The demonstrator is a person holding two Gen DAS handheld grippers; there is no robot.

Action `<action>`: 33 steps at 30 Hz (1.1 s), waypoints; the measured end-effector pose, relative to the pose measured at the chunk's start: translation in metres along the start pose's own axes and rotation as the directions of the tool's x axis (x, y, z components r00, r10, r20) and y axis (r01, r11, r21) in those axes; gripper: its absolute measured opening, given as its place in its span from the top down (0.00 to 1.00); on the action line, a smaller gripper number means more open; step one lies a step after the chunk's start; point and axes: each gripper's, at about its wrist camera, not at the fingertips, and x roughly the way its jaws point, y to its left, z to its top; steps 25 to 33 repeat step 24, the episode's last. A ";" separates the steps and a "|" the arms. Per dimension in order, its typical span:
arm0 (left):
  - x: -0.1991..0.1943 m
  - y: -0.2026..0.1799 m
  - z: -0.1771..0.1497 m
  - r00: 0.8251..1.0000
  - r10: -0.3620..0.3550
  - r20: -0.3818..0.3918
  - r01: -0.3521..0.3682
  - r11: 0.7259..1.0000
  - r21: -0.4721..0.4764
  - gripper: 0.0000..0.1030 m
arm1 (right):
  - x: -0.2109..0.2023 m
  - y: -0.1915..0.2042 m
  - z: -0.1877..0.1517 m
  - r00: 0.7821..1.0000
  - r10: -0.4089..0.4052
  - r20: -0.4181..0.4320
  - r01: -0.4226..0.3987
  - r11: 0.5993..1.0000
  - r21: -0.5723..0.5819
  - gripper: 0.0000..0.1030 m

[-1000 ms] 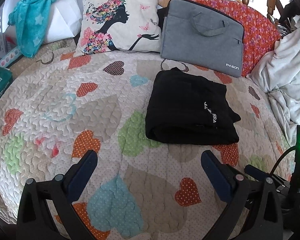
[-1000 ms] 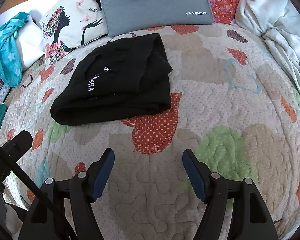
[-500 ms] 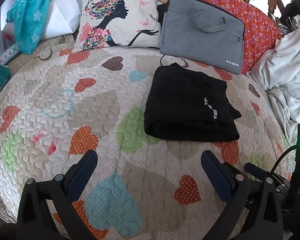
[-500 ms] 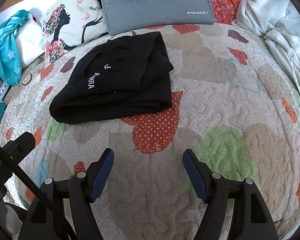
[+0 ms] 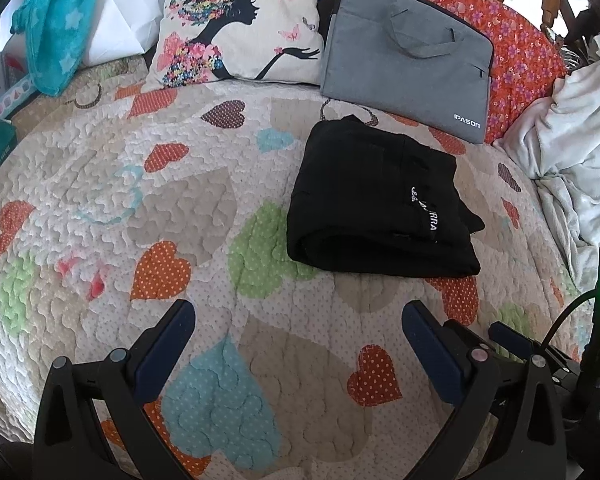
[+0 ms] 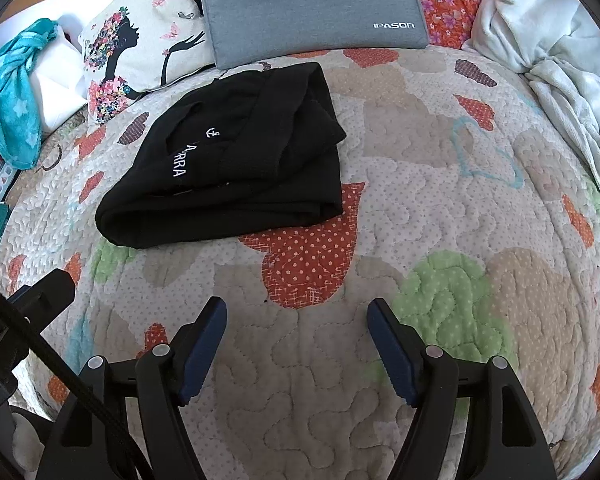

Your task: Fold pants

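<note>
Black pants (image 5: 376,200) lie folded into a compact stack on the heart-print quilt (image 5: 140,200), just in front of the grey laptop bag (image 5: 404,60). Left gripper (image 5: 298,320) and right gripper (image 6: 296,316) both have fingers spread, nothing between them, well short of the pants.

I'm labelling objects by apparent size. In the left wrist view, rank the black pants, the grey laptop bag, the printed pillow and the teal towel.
1. Black pants and grey laptop bag: too alike to rank.
2. Printed pillow, slightly smaller.
3. Teal towel, smallest and partly cut off.
</note>
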 end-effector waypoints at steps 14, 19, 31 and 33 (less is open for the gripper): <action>0.005 0.003 -0.001 1.000 -0.002 -0.019 0.002 1.000 -0.012 0.00 | -0.001 0.001 0.001 1.000 -0.002 0.003 0.002 1.000 -0.004 0.23; 0.010 0.004 -0.002 1.000 -0.002 -0.027 0.002 1.000 -0.006 0.00 | -0.001 0.001 0.000 1.000 -0.002 0.005 0.002 1.000 -0.005 0.23; 0.014 0.005 -0.003 0.999 0.001 -0.035 -0.001 1.000 -0.002 0.00 | -0.001 0.001 0.002 1.000 -0.002 0.009 0.002 1.000 -0.014 0.22; 0.014 0.005 -0.003 0.999 0.001 -0.035 -0.001 1.000 -0.002 0.00 | -0.001 0.001 0.002 1.000 -0.002 0.009 0.002 1.000 -0.014 0.22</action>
